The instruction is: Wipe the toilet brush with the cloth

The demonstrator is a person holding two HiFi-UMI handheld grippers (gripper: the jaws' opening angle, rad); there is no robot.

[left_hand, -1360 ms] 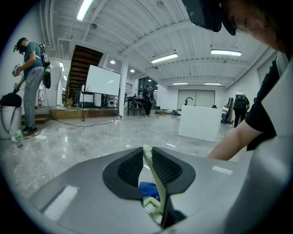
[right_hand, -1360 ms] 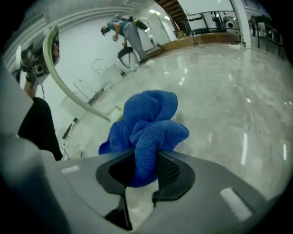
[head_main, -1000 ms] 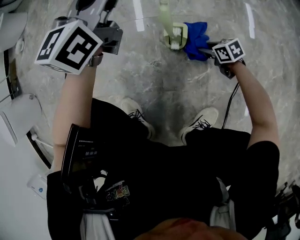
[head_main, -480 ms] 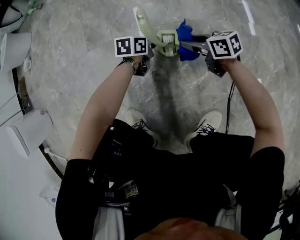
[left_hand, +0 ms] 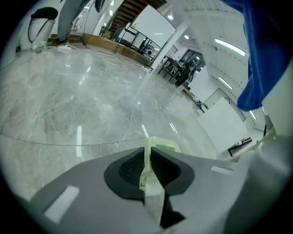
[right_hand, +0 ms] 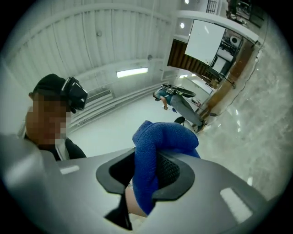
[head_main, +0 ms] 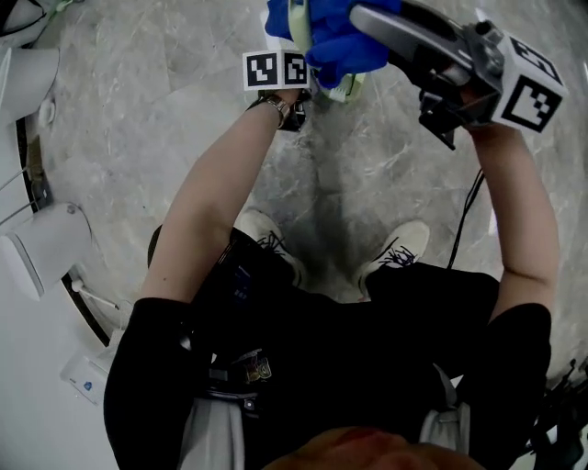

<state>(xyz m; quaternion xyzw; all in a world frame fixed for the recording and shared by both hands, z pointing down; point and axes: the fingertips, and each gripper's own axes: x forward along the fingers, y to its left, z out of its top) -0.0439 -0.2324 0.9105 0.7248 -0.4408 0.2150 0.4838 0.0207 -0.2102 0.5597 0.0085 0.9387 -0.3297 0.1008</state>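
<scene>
The pale green toilet brush [head_main: 345, 88] stands on the marble floor at the top of the head view, mostly covered by the blue cloth [head_main: 338, 39]. My left gripper [head_main: 294, 94] sits just left of it. In the left gripper view its jaws have just been closing and now pinch the thin green handle [left_hand: 148, 161]. My right gripper [head_main: 369, 20] is raised high on the right and is shut on the cloth, a fold of which [right_hand: 147, 170] bulges out between its pads. The blue cloth [left_hand: 262, 59] also hangs at the upper right of the left gripper view.
White bathroom fixtures [head_main: 39, 246] line the left edge. The person's two shoes [head_main: 268, 229] [head_main: 401, 240] stand on the grey marble floor below the brush. A black cable [head_main: 465, 217] hangs under the right forearm.
The left gripper came down from high at the left to the brush and closed on its handle. The right gripper rose toward the camera, carrying the cloth up over the brush.
</scene>
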